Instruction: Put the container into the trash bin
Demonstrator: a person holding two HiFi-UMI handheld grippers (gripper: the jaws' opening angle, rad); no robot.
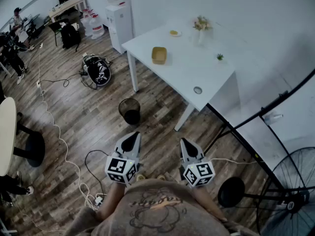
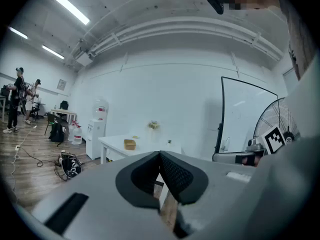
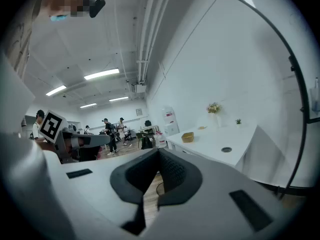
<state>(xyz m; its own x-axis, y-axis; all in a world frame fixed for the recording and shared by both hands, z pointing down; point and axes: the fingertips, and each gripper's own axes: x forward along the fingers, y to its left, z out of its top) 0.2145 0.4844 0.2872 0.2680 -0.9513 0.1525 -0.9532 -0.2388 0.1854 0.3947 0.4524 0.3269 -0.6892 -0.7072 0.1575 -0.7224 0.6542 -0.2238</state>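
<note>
A tan square container (image 1: 159, 55) rests on the white table (image 1: 187, 77) near its far-left side; it also shows small in the left gripper view (image 2: 129, 144) and the right gripper view (image 3: 187, 137). A black mesh trash bin (image 1: 130, 111) stands on the wooden floor by the table's near corner. My left gripper (image 1: 133, 137) and right gripper (image 1: 187, 142) are held close to my body, well short of the table and the bin. Both have their jaws shut with nothing between them.
On the table stand a flower vase (image 1: 201, 26), a small green plant (image 1: 219, 57) and a little dish (image 1: 175, 33). A bag (image 1: 98, 71) and cables (image 1: 59, 136) lie on the floor. A standing fan (image 1: 295, 181) is at right, a water dispenser (image 1: 119, 23) behind the table.
</note>
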